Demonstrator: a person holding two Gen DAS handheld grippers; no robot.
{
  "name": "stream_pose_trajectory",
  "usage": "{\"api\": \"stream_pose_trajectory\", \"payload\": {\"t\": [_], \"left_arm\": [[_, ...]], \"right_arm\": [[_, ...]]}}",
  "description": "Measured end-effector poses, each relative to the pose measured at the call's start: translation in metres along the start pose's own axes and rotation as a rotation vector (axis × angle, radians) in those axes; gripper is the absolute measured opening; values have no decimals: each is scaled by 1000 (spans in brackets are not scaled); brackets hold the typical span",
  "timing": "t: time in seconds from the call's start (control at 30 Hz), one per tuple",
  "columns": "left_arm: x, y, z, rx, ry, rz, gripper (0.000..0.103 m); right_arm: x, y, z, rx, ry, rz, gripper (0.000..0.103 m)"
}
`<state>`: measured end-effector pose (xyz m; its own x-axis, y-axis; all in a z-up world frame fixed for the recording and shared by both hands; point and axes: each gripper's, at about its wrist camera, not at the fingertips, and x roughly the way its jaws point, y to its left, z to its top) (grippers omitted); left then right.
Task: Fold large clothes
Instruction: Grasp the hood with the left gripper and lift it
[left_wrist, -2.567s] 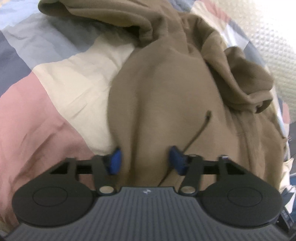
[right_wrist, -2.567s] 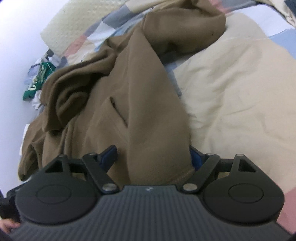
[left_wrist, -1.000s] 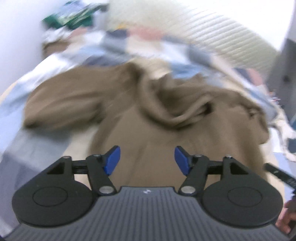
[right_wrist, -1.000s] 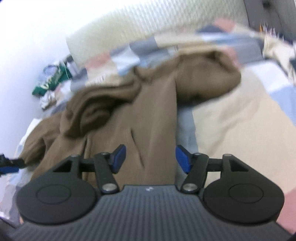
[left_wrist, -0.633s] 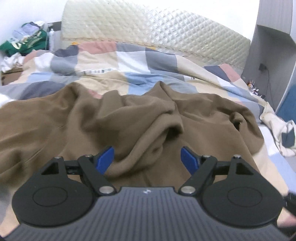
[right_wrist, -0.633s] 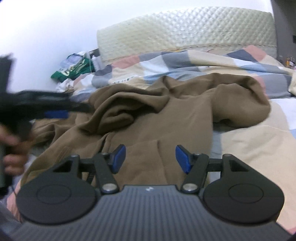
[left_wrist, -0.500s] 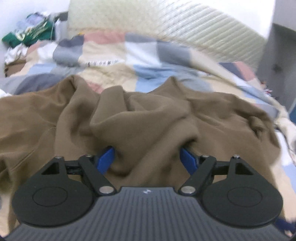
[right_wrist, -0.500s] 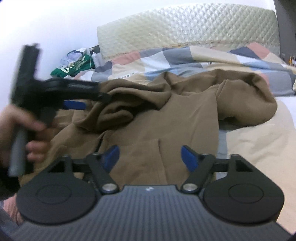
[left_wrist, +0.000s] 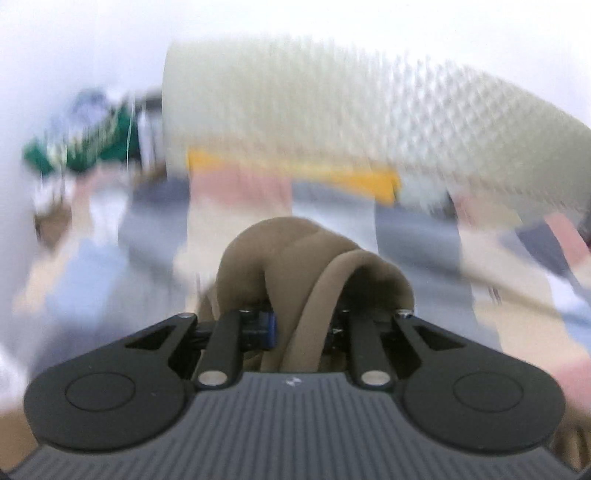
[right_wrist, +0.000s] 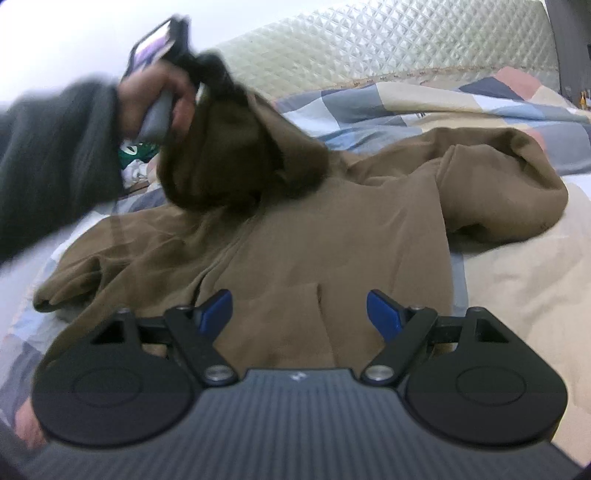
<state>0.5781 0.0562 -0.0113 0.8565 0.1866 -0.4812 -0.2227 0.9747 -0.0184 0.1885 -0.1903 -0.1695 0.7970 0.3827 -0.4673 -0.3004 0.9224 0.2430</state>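
1. The left tool (left_wrist: 301, 328) is clamped on the hood (right_wrist: 236, 162) of the brown hoodie (right_wrist: 332, 251) and holds it above the bed (right_wrist: 517, 280).
2. The right tool (right_wrist: 299, 308) is wide apart and empty over the hoodie body.
3. Step in hand, as judged: straightening the hood.
4. Next move: lay the hood flat, then release it.

Left wrist view close on bunched hoodie (left_wrist: 314, 258), right view low over it, both facing headboard (right_wrist: 369, 48)

a bed (right_wrist: 517, 295) with a checked quilt (right_wrist: 406, 107) in blue, grey, cream and pink carries a brown hoodie (right_wrist: 332, 258) lying spread and rumpled on it
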Motion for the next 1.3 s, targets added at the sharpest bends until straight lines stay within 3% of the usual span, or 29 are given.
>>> {"api": "stream_pose_trajectory", "payload": {"t": [0.07,0.17,0.37,0.47,0.53,0.57,0.6,0.67,0.7,0.87,0.97,1.17,1.3], "left_arm": [[32,-10,28,28,-40,46,20],[94,-20,45,39,-19,100,20],[210,-20,16,99,86,155,20],[235,-10,1,64,121,154,22],[232,-1,-5,43,118,129,23],[230,0,-5,44,117,115,30],[225,4,-5,38,126,97,34],[206,13,-6,-8,159,35,76],[190,14,-9,-14,184,-21,80],[99,36,-30,8,167,-120,84],[32,64,-56,-10,154,-141,85],[-95,142,-139,-172,152,-114,85],[-162,205,-210,-399,137,-89,85]], "right_arm": [[11,-5,2,6,-13,0,81],[28,-16,5,19,-37,-11,81],[56,-27,7,20,-70,-25,81],[69,-32,7,14,-64,-7,82],[79,-33,5,12,-42,-10,83],[83,-35,5,16,-29,-11,83],[86,-36,6,20,-24,-7,83],[86,-36,7,32,-26,-1,83],[85,-37,7,37,-25,-2,83],[74,-39,11,75,-47,-1,81],[57,-45,13,115,-76,-10,81],[16,-44,13,103,-119,-40,81],[-18,-35,12,47,-162,-84,81]]}}
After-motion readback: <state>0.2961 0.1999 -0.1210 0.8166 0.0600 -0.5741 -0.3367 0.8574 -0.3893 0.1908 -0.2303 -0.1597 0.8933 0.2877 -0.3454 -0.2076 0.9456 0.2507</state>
